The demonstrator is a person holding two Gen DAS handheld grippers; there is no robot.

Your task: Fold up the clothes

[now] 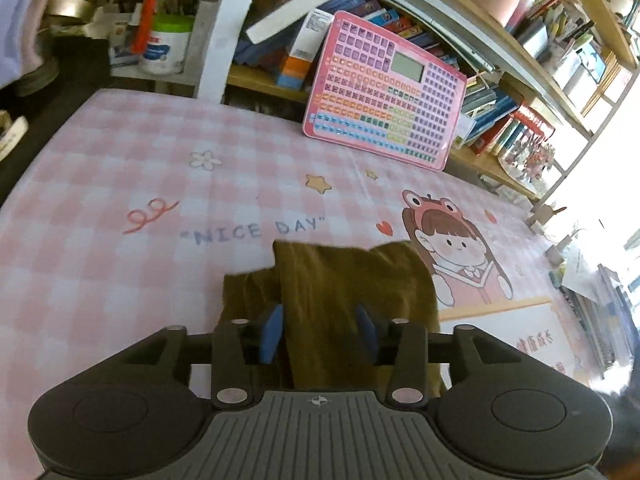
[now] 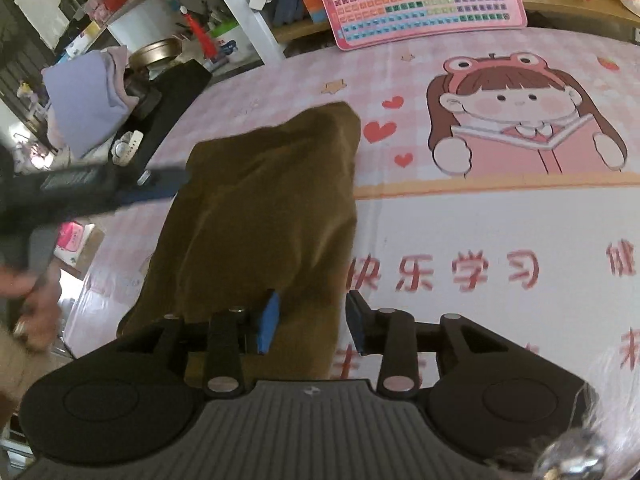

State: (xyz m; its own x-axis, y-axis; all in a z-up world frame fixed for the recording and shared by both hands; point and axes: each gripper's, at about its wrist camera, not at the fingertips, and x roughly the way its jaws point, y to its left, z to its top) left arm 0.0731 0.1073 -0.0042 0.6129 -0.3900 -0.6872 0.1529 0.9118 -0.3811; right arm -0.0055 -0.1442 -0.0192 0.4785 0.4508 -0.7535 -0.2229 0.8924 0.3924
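garment: olive-brown, folded, lying mid-table, long axis running from near edge toward far shelf edge | left tool: released, pads straddling cloth, not pinching | right tool: released, cloth between pads | pink keyboard toy leaning at far edge, well apart

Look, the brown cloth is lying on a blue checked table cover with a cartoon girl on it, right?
Not quite: the table cover is pink checked, not blue. The right wrist view shows it. The brown cloth does lie on it, beside the cartoon girl.
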